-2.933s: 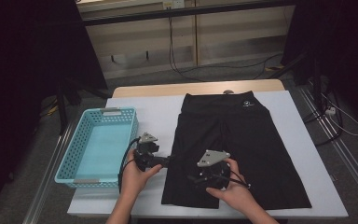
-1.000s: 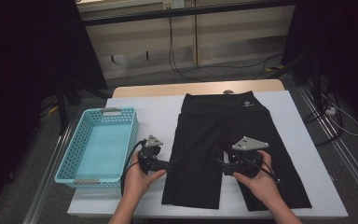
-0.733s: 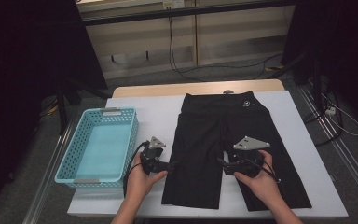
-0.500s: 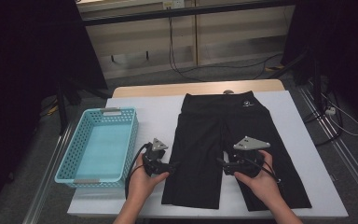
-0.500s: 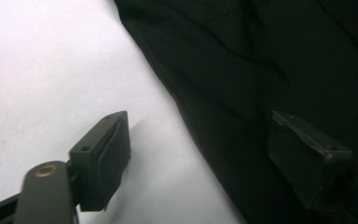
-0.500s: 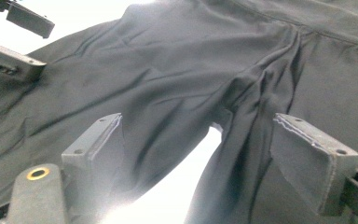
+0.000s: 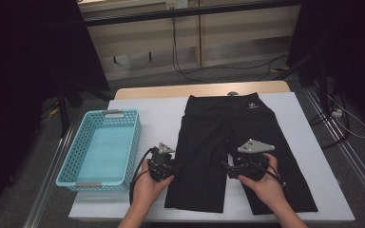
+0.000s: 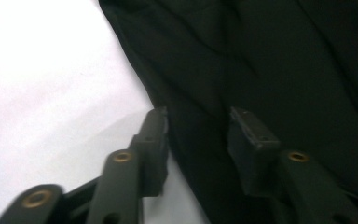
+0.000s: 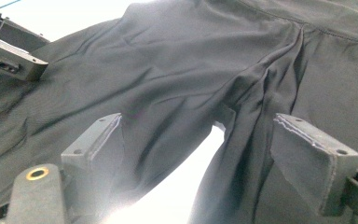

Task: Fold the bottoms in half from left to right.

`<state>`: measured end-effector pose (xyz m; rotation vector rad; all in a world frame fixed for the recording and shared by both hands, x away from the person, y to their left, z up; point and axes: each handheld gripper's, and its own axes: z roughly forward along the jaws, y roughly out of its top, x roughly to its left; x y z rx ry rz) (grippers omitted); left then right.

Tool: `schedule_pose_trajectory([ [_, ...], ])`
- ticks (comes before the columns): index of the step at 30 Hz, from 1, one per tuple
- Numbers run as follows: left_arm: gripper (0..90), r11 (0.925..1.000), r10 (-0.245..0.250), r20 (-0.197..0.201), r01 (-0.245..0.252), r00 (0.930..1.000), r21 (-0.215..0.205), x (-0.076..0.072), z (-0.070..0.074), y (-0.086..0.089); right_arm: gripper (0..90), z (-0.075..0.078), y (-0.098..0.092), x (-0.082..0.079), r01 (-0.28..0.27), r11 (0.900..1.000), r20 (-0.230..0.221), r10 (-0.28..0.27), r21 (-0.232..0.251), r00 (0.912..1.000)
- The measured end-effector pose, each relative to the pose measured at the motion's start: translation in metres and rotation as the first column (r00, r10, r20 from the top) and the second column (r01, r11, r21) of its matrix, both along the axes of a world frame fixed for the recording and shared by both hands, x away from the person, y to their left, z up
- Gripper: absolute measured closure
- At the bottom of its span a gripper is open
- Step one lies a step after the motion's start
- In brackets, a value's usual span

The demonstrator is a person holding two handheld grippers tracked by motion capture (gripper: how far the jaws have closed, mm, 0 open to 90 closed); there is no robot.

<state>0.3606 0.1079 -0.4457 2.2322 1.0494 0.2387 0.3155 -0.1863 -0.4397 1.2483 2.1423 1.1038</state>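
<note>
Black stretchy shorts [image 7: 237, 147] lie flat mid-frame on the white table [image 7: 161, 111]. The left hand-held gripper [image 7: 171, 167] has just been closing over their outer hem, likely to fold; the right hand-held gripper [image 7: 230, 169] stands apart around the inner seam.

light blue basket [image 7: 100, 149] is sitting empty on the white table [image 7: 154, 116], cables [image 7: 180, 61] trailing on the floor behind, i think.

Smooth matt black cloth shorts [image 7: 228, 142]. Perforated glossy blue plastic basket [image 7: 66, 166]. Matt white table [image 7: 157, 114], wood at the far edge.
</note>
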Motion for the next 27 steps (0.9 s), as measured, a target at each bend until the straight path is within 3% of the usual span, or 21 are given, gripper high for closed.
schedule_pose_trajectory([
  [6,73.7,1.0000,-0.005,-0.029,0.006,0.9996,0.005,-0.001,0.002,-0.003,17.4,-0.002,0.003,0.002,0.006,1.000,-0.003,-0.006,0.003,1.0000],
  [8,80.0,0.9999,-0.012,-0.043,0.012,0.9990,-0.010,-0.001,0.002,-0.004,17.4,-0.002,0.005,0.002,0.001,1.000,-0.001,-0.001,0.000,1.0000],
  [9,87.2,0.9991,-0.022,-0.071,0.019,0.9972,-0.038,-0.001,0.002,-0.004,17.4,-0.002,0.006,0.003,-0.001,1.000,-0.004,0.001,-0.001,1.0000],
  [12,87.3,0.9994,-0.029,-0.053,0.028,0.9982,-0.022,-0.002,0.002,-0.006,17.1,-0.002,0.006,0.004,0.003,1.000,0.000,-0.003,-0.006,1.0000],
  [16,87.5,0.9986,-0.017,-0.036,0.016,0.9992,-0.051,-0.002,0.005,-0.004,16.6,0.000,0.005,0.003,-0.003,1.000,0.003,0.003,0.000,1.0000],
  [19,87.5,0.9948,-0.022,-0.032,0.019,0.9992,-0.100,-0.003,0.013,-0.002,13.8,0.001,0.008,0.002,-0.012,1.000,0.021,0.012,0.003,0.9997],
  [22,87.7,0.9917,-0.028,-0.034,0.024,0.9990,-0.127,-0.003,0.017,-0.002,12.3,0.002,0.011,0.003,-0.018,0.999,0.016,0.018,0.029,0.9997],
  [27,87.8,0.9882,-0.044,-0.030,0.039,0.9986,-0.148,-0.002,0.019,-0.003,11.2,0.003,0.019,0.009,-0.039,0.999,0.040,0.038,0.036,0.9985],
])
